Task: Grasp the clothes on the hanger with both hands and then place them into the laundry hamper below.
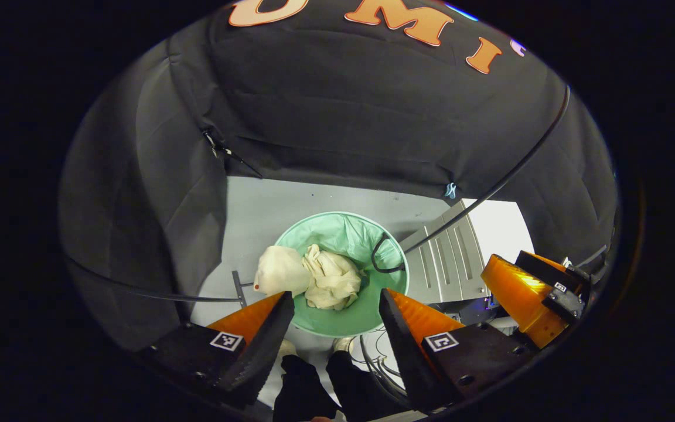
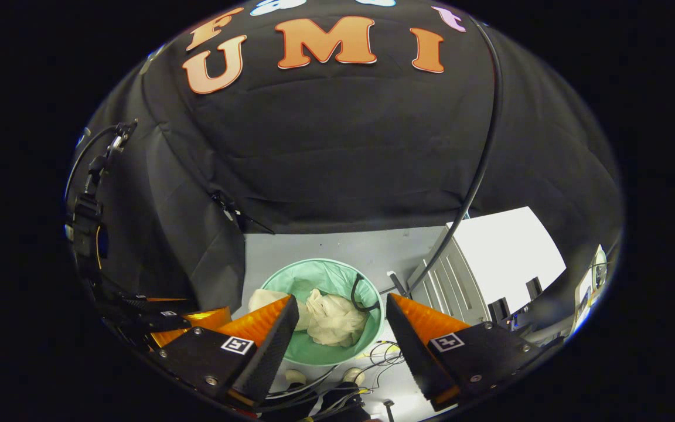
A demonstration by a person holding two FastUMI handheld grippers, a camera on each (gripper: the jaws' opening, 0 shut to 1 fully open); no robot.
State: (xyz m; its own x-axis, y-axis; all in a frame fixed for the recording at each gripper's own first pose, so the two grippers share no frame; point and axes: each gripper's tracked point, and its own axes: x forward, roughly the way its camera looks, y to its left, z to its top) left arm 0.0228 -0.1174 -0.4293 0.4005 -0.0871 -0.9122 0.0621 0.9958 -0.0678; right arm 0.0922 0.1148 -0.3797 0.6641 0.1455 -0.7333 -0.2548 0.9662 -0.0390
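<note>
A cream garment (image 1: 320,275) lies crumpled inside the round green laundry hamper (image 1: 343,231) on the grey floor, one lump draped over the hamper's left rim. My left gripper (image 1: 336,340) hangs high above the hamper, open, nothing between its fingers. In the right gripper view the same garment (image 2: 329,319) sits in the hamper (image 2: 320,275), and my right gripper (image 2: 342,346) is open above it, also empty. The right gripper (image 1: 528,299) shows at the right edge of the left gripper view. The left gripper (image 2: 173,325) shows at the lower left of the right gripper view.
A thin black hanger rail (image 1: 507,173) arcs over the scene, bare. A white and grey cabinet (image 1: 460,258) stands right of the hamper. A person's dark trouser legs and shoes (image 1: 320,375) stand near the hamper's front, with loose cables (image 2: 384,351) on the floor.
</note>
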